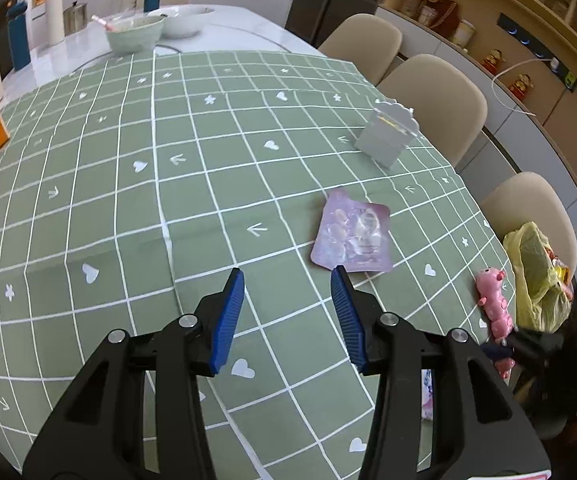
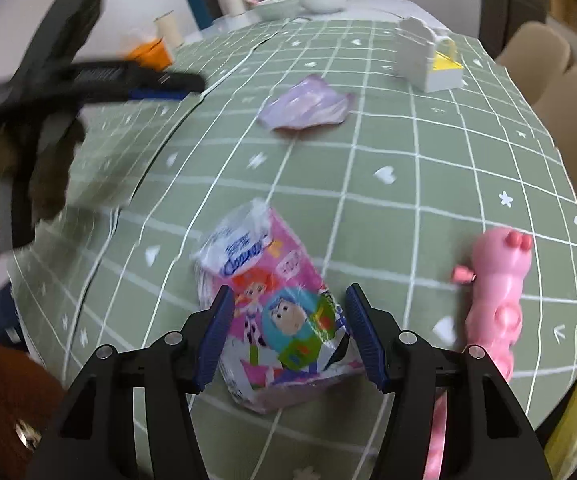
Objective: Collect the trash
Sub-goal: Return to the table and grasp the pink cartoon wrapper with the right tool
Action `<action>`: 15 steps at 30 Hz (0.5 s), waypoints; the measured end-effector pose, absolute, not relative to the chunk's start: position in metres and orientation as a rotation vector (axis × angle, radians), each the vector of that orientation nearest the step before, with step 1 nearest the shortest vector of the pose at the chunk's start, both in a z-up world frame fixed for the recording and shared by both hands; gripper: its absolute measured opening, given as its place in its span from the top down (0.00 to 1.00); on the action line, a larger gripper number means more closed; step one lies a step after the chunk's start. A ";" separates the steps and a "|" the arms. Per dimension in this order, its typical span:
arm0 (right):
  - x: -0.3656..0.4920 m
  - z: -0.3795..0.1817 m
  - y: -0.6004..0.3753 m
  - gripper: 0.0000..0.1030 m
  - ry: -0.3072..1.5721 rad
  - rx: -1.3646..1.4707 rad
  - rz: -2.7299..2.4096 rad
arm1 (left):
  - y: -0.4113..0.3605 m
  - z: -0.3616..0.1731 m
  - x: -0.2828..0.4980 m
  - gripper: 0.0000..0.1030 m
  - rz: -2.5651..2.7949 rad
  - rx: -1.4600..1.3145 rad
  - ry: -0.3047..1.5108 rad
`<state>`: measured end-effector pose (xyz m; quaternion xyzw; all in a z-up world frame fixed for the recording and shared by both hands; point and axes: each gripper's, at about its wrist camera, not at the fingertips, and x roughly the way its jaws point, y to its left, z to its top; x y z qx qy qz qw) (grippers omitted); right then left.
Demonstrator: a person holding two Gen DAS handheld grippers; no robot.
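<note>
Printed matter: one item with print, none legible.
Pink cartoon tissue packet (image 2: 276,312), at 6 o'clock on the cloth: blue lettering across its torn white top, too blurred to read.

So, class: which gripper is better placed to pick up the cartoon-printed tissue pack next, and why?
The right gripper. Its open fingers already sit either side of the tissue pack, while the left gripper hangs open over bare tablecloth, nearer the purple wrapper.

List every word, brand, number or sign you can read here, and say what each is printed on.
Tissue pack: blue brand lettering and Chinese characters on its white end, plus small print on a pink patch, all too blurred to read.
Purple wrapper: pictures only, no legible text.
Nothing else carries readable text; the hearts, arrows and stars on the tablecloth are only pattern.
</note>
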<state>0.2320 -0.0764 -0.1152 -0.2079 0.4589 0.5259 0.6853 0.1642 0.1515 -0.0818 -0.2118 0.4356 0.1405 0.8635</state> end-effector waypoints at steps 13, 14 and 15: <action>0.210 -0.095 -0.108 0.95 1.018 -0.402 1.116 | 0.138 -0.095 0.186 0.58 0.242 -0.402 0.958; 0.213 -0.090 -0.114 0.95 1.017 -0.354 1.105 | 0.137 -0.095 0.190 0.58 0.243 -0.387 0.957; 0.216 -0.084 -0.124 0.95 1.006 -0.298 1.084 | 0.138 -0.096 0.195 0.58 0.246 -0.373 0.956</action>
